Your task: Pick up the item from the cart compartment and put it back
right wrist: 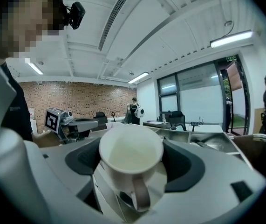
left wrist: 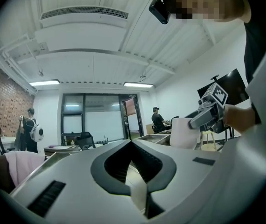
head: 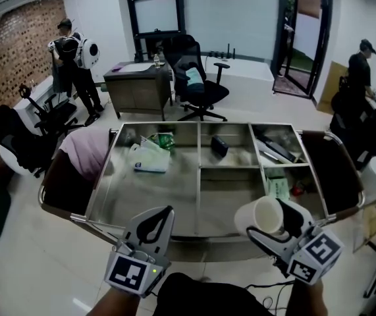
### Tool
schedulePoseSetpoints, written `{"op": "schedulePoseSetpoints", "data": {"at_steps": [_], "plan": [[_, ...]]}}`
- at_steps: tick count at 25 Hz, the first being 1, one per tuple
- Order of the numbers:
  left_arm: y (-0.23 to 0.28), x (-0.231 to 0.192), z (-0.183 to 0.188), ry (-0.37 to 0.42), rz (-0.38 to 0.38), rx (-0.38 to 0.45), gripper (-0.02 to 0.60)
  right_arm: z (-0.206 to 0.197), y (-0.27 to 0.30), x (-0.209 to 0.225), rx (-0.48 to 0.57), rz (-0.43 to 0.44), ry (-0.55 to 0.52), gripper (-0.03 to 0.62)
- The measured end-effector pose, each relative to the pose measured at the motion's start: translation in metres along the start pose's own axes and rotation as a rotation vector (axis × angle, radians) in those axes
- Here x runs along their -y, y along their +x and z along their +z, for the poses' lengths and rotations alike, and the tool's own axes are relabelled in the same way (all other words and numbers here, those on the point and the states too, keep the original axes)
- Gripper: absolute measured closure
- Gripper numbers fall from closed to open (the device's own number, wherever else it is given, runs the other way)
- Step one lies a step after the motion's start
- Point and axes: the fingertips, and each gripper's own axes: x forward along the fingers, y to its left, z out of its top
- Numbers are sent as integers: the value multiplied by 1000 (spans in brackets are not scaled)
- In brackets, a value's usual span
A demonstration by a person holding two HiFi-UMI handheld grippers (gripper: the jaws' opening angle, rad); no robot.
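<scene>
I'm pinching the white mug [head: 261, 214] in the right gripper [head: 274, 232], hovering it tilted over the cart's [head: 141, 196] near-right rim. Left gripper [head: 156, 224] is idling, jaws pressed together, empty. Risk: the mug's smooth wall slipping or pivoting, clipping the rim while lowering.

The mug [head: 267, 216] is white, the cart [head: 148, 203] silver-grey, the cloth [head: 85, 151] pink, the brick wall [head: 10, 64] red-brown.

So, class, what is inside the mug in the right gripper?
The white mug looks empty: pale inner wall and bottom show, no liquid or object. The inner wall just under its near rim is hidden.
</scene>
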Motion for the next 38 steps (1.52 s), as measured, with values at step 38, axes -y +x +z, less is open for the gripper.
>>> {"op": "schedulePoseSetpoints", "data": {"at_steps": [38], "plan": [[48, -21, 15, 24, 21, 48, 581, 28, 55, 18, 5, 0, -54, 164]]}}
